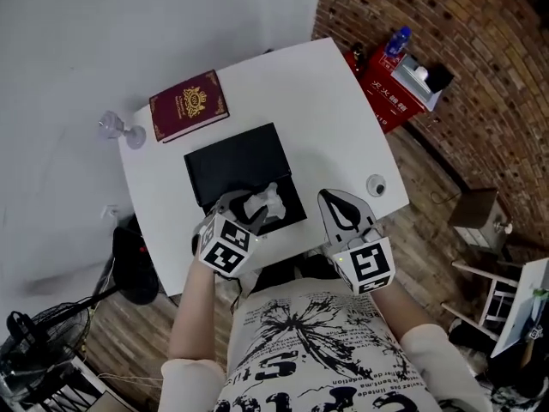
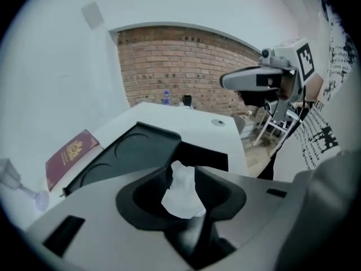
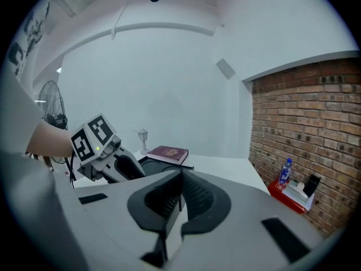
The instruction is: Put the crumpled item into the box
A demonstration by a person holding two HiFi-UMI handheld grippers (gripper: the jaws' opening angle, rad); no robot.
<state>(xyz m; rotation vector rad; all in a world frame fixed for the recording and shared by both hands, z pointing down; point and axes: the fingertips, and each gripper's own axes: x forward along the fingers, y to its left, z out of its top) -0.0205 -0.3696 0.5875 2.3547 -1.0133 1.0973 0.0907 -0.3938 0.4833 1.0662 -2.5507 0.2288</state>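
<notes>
- White table point(image 1: 343, 118), centre of the head view: it carries a black box point(image 1: 233, 157) that lies open and sits slantwise on the tabletop.
- Box interior: in the left gripper view, the far half shows two round impressions and the near half is a darker cavity.
- Crumpled item point(image 2: 181, 195): a white wad of paper over the near cavity of the box, just inside its near edge. Whether it rests on the box floor cannot be told.
- Left gripper point(image 2: 184, 170): the jaws are spread wide and released, and the wad stands loose in the gap between them.
- Right gripper point(image 3: 181, 178): the jaws are clenched together with nothing between them, over the near table edge, lower right of the box and apart from it.
- Maroon book point(image 1: 189, 106) with a gold emblem: upper left of the box, just beside its far corner.
- Stemmed glass point(image 1: 120, 129): at the table's left edge.
- Red case point(image 1: 388, 88): upper right of the frame, off the table by the brick wall, with a blue bottle point(image 1: 399, 41) at its top.
</notes>
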